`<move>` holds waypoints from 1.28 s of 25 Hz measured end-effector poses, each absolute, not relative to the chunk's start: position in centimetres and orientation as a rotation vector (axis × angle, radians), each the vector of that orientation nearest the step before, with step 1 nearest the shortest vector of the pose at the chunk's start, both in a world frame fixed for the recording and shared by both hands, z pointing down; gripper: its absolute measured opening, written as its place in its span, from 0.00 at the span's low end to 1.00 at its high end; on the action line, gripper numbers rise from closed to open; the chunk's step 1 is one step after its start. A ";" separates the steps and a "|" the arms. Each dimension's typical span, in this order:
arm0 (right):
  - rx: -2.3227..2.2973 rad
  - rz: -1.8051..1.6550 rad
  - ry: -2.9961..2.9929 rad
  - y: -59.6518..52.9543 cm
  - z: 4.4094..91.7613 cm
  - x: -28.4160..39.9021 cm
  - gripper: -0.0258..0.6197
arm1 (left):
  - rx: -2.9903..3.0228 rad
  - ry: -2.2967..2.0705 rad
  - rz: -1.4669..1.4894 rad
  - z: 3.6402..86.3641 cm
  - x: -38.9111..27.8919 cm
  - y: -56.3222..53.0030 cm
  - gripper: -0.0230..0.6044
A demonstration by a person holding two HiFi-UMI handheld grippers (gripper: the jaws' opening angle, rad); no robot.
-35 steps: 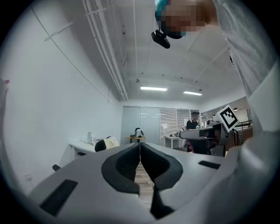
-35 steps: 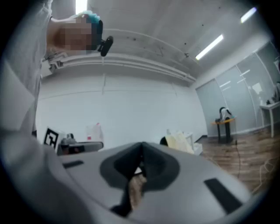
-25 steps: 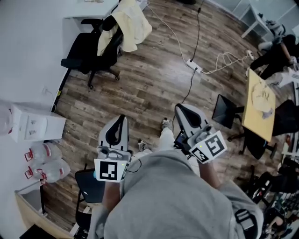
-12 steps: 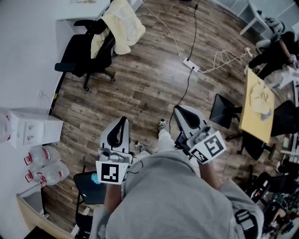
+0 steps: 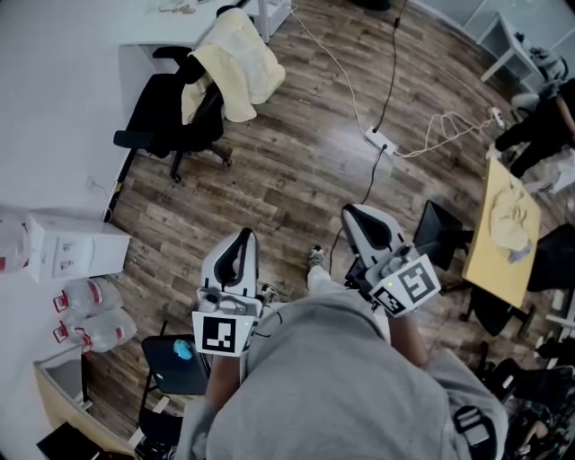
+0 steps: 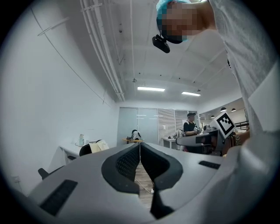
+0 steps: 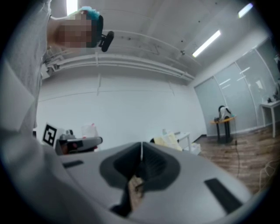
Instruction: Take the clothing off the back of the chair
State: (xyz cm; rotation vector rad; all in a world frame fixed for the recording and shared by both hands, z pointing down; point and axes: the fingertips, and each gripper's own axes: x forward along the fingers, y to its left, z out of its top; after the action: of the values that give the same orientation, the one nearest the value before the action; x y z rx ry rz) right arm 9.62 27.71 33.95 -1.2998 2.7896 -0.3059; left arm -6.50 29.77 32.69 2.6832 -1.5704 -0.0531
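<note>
The pale yellow garment [image 5: 235, 61] is seen draped over the back of the black swivel office chair [image 5: 171, 112], beside the white desk [image 5: 171, 22] at the far edge of the brown wood-plank floor [image 5: 296, 171]. The left gripper [image 5: 241, 241] is held low and level, well apart from the chair, its jaws pressed together with nothing between them. The right gripper [image 5: 358, 217] is carried alongside, likewise closed and empty. A white power strip [image 5: 381, 140] with trailing cables is seen on the planks farther right.
</note>
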 end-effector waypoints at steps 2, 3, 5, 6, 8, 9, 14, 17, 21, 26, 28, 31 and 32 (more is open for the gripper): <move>-1.275 -0.305 2.797 26.7 34.0 10.6 0.09 | 2.678 -1.587 -0.048 32.7 -5.4 28.8 0.10; -1.263 -0.302 2.804 26.2 34.0 11.1 0.09 | 2.679 -1.594 -0.046 32.7 -4.7 28.3 0.10; -1.246 -0.298 2.818 25.2 34.2 12.2 0.09 | 2.683 -1.608 -0.046 32.6 -3.3 27.4 0.10; -1.240 -0.299 2.822 24.8 34.2 12.7 0.09 | 2.681 -1.614 -0.047 32.6 -2.7 27.0 0.10; -1.223 -0.302 2.828 23.9 34.1 13.9 0.09 | 2.676 -1.629 -0.048 32.5 -1.4 26.1 0.10; -1.214 -0.301 2.832 23.5 34.1 14.6 0.09 | 2.672 -1.639 -0.050 32.3 -0.8 25.7 0.10; -1.169 -0.299 2.870 21.4 34.3 17.5 0.09 | 2.641 -1.703 -0.063 32.1 1.7 24.0 0.10; -1.162 -0.307 2.883 20.4 34.7 18.9 0.09 | 2.602 -1.720 -0.052 32.5 2.6 23.5 0.10; -1.165 -0.319 2.874 19.7 34.9 19.8 0.09 | 2.620 -1.745 -0.033 32.3 2.9 22.6 0.10; -1.174 -0.356 2.873 18.9 35.7 20.1 0.09 | 2.606 -1.735 -0.042 32.5 3.2 21.3 0.10; -1.180 -0.355 2.887 18.5 36.0 19.7 0.09 | 2.607 -1.718 -0.048 32.9 3.0 20.6 0.10; -1.203 -0.346 2.899 17.8 36.5 19.2 0.09 | 2.604 -1.685 -0.045 33.6 2.6 19.2 0.10; -1.216 -0.347 2.899 17.4 36.6 19.1 0.09 | 2.612 -1.676 -0.044 33.7 2.5 18.5 0.10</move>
State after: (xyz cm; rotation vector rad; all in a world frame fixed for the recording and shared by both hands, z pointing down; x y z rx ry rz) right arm 19.14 17.39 36.63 -1.2157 2.8993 -0.3475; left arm 2.46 18.48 33.74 2.6120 -1.6757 -0.0437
